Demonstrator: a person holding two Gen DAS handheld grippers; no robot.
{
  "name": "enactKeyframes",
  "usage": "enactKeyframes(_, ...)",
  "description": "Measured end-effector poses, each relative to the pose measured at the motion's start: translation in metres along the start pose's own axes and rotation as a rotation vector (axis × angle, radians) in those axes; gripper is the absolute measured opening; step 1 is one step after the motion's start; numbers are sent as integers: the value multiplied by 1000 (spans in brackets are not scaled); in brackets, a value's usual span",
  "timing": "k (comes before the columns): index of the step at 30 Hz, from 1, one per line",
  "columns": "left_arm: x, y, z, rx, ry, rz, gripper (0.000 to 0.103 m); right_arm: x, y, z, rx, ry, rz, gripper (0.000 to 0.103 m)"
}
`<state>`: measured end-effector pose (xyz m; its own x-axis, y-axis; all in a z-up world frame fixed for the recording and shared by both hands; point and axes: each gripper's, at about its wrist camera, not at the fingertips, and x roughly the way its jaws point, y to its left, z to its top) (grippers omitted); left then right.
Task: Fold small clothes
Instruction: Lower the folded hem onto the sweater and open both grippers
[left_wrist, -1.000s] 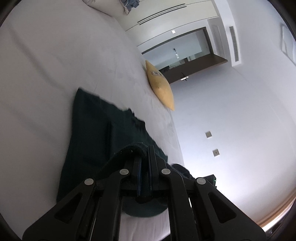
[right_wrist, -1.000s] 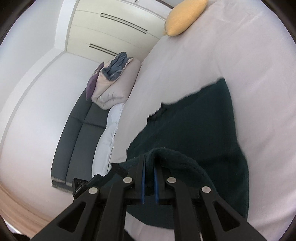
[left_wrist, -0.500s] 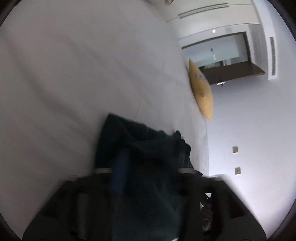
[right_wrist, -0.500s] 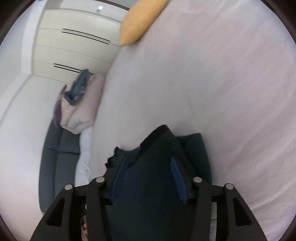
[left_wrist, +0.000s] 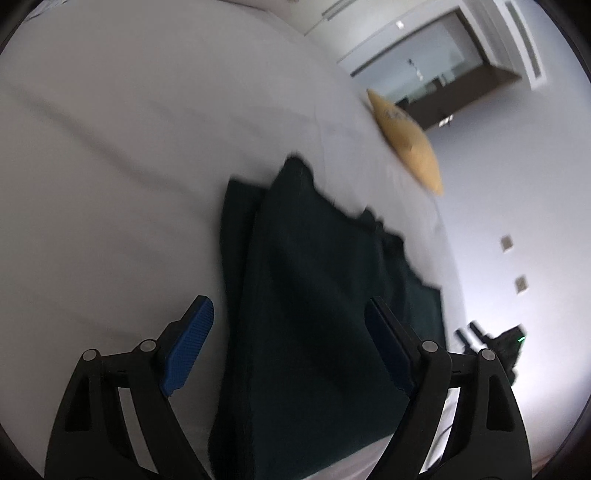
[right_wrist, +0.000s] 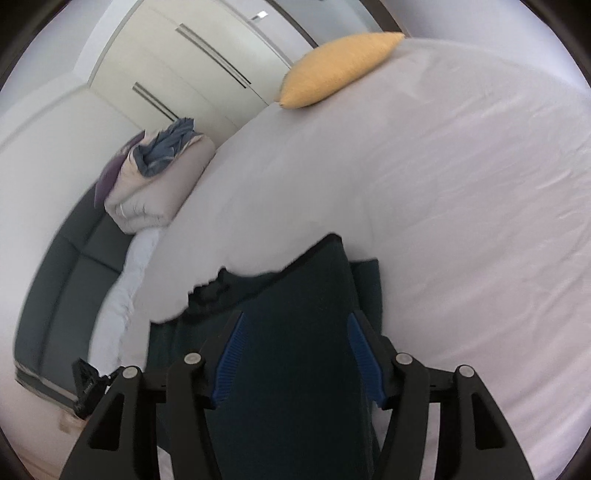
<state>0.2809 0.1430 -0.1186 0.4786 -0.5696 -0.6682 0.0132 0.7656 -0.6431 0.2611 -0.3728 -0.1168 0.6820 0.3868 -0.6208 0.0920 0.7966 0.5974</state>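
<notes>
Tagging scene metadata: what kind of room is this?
Most likely a bedroom: a white-sheeted bed with a yellow pillow, built-in wardrobe doors, folded bedding alongside.

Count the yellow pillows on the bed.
1. A single yellow pillow lies at the far edge of the white bed, well beyond the dark green garment. Others may sit outside both views.

A yellow pillow (right_wrist: 340, 66) lies at the bed's (right_wrist: 461, 192) far edge; folded bedding (right_wrist: 159, 188) sits on a grey sofa (right_wrist: 62, 291).
</notes>
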Motion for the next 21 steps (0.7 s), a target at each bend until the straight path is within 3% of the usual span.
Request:
enactKeyframes(5, 11, -15, -16, 90, 32, 79, 52, -13, 8, -16, -56, -1, -85, 61)
enactKeyframes(8, 17, -10, -15, 95, 27, 102, 28, -22, 7, -25, -40, -10, -96, 61)
enactKeyframes(10, 17, -10, -17, 99, 17, 110, 20, -24, 5, -32, -53, 0, -129, 61)
enactKeyframes(15, 9, -2, -39, 158, 7, 138, 11, -21, 9, -57, -142, 55, -243, 61)
enactKeyframes(18, 6, -7, -47, 198, 4, 165, 10, -17, 10, -70, -166, 88, -240, 59)
enactKeyframes(21, -6, -8, -55, 205, -1, 173, 10, -11, 17, -79, -213, 111, -267, 44)
